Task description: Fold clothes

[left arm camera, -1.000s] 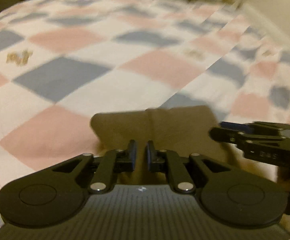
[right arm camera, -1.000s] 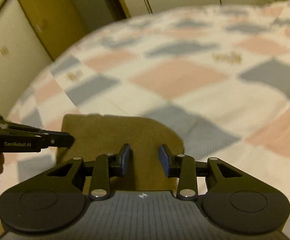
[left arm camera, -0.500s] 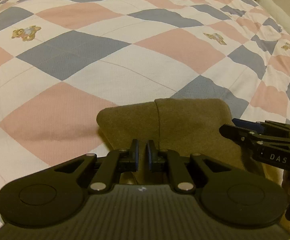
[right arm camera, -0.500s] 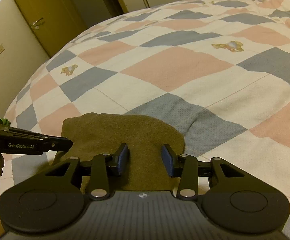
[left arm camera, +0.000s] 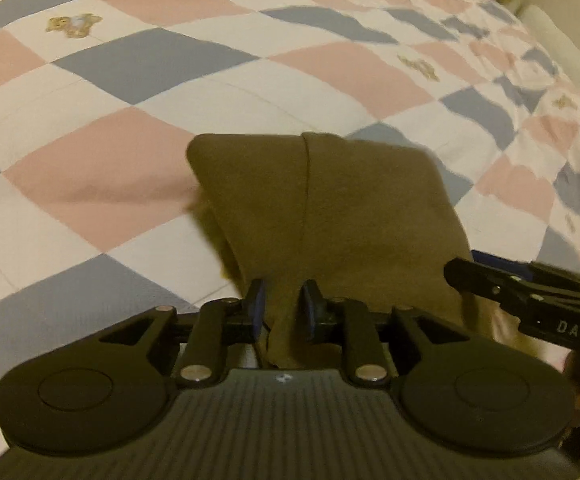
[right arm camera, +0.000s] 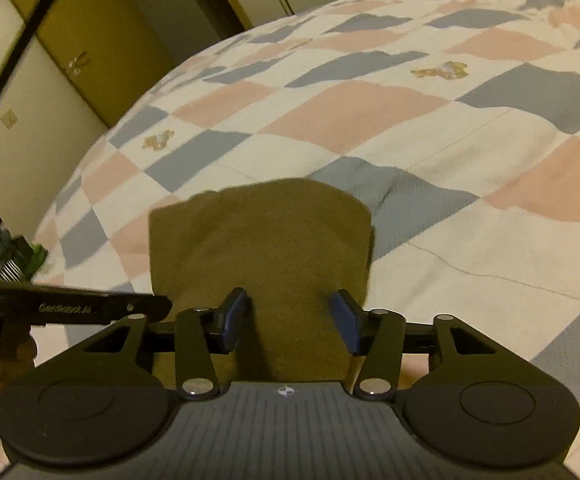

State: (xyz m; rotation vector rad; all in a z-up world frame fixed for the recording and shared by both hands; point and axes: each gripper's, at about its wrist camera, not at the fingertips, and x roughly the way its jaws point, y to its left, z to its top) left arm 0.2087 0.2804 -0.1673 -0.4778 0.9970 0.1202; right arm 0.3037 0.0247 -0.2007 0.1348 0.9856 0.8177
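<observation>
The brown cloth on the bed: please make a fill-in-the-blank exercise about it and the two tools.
1. The folded cloth is ____ in colour.
2. It lies on a checked ____ of pink, grey and white squares.
3. The right tool has its fingers ____, one on each side of the cloth.
4. The small pictures printed on the white squares show ____.

Missing words: brown; quilt; open; bears

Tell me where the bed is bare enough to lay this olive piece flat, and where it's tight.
Bare quilt lies left of the olive garment and ahead of it toward the bear print. In the right wrist view, open checks run right of the cloth too. It is crowded near the garment's close edge, where the left gripper and right gripper sit side by side.
</observation>
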